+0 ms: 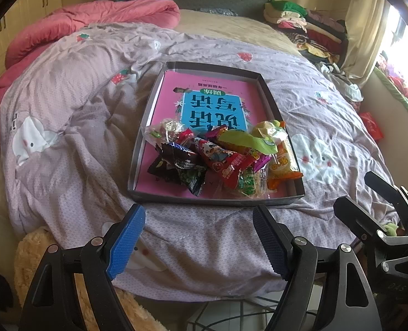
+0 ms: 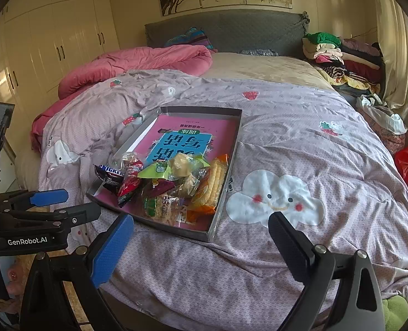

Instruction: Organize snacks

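Heaped at the tray's (image 1: 148, 107) near end, snacks (image 1: 220, 154) dead ahead of left gripper (image 1: 201, 237), nearer than right gripper (image 2: 201, 245), both spread wide and empty.

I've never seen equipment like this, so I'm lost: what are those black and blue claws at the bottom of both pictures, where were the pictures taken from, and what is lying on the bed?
Those claws are two hand-held grippers; a person carries one in each hand. Each has a camera looking forward along its jaws. One picture comes from the left gripper, the other from the right gripper. Both stand open and hold nothing. On the lilac quilt lies a shallow grey tray lined with a pink book cover. A pile of wrapped snacks sits at the tray's near end.
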`<action>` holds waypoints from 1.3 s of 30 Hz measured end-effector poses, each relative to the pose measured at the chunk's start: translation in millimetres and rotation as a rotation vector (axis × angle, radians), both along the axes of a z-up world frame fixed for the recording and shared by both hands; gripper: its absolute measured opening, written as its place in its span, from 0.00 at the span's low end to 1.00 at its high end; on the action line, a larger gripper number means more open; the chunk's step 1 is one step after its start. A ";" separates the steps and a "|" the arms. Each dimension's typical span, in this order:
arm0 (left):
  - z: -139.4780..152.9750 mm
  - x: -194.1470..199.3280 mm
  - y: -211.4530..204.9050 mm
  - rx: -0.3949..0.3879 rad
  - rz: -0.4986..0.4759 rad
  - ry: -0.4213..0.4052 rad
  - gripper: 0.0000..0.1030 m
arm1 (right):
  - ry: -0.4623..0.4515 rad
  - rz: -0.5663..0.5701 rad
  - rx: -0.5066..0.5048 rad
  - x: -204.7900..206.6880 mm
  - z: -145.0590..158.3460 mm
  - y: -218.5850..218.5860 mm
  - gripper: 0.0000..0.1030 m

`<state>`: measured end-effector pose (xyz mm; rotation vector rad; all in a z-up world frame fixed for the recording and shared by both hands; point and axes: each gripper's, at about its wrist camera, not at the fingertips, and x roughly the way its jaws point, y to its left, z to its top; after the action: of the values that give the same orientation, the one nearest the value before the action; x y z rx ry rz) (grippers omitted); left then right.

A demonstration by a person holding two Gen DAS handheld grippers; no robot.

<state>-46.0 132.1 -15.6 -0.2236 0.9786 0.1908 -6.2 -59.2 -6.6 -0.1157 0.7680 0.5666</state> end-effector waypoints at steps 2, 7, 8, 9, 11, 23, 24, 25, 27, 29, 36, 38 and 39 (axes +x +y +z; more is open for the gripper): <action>0.0 -0.1 0.0 0.000 0.000 0.000 0.79 | 0.000 0.000 0.000 0.3 -0.2 0.3 0.96; -0.2 -0.2 -0.1 -0.001 0.000 0.001 0.79 | 0.000 -0.001 0.001 0.4 -0.4 -0.1 0.96; -0.2 -0.2 -0.1 0.000 0.001 0.001 0.79 | 0.000 -0.001 0.001 0.3 -0.2 -0.2 0.96; -0.2 -0.1 -0.2 0.000 -0.001 0.001 0.79 | -0.001 -0.001 0.001 0.2 -0.2 -0.4 0.96; 0.2 -0.3 -0.1 0.000 -0.001 0.002 0.79 | -0.001 -0.001 0.001 0.4 -0.1 -0.1 0.96; -0.3 -0.1 0.3 0.000 -0.001 0.002 0.79 | -0.001 0.000 0.000 0.4 0.2 -0.2 0.96; -0.2 -0.1 0.2 0.003 -0.001 0.003 0.79 | 0.000 0.000 0.000 0.3 0.3 0.1 0.96; 0.1 -0.3 0.0 0.009 0.000 0.003 0.79 | 0.000 -0.001 0.000 0.3 0.3 0.1 0.96; -0.2 -0.8 0.8 0.017 -0.002 0.004 0.79 | -0.001 -0.001 0.000 0.7 0.1 -0.6 0.96; -0.5 -1.1 1.4 0.017 -0.002 0.003 0.79 | -0.001 -0.003 0.000 0.9 -0.1 -1.1 0.96; -1.4 -0.7 1.8 0.007 0.002 0.004 0.79 | -0.006 -0.030 0.002 5.9 -1.6 -10.4 0.96; -2.7 0.4 3.1 -0.002 0.005 0.000 0.79 | -0.004 -0.037 0.004 8.6 -3.1 -9.9 0.96; -3.1 0.8 4.9 -0.007 0.008 -0.001 0.79 | -0.003 -0.042 0.005 9.8 -3.5 -10.6 0.96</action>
<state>-45.3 137.0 -18.7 -0.2340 0.9775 0.1948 3.6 -69.8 -10.1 -0.0960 0.7649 0.5284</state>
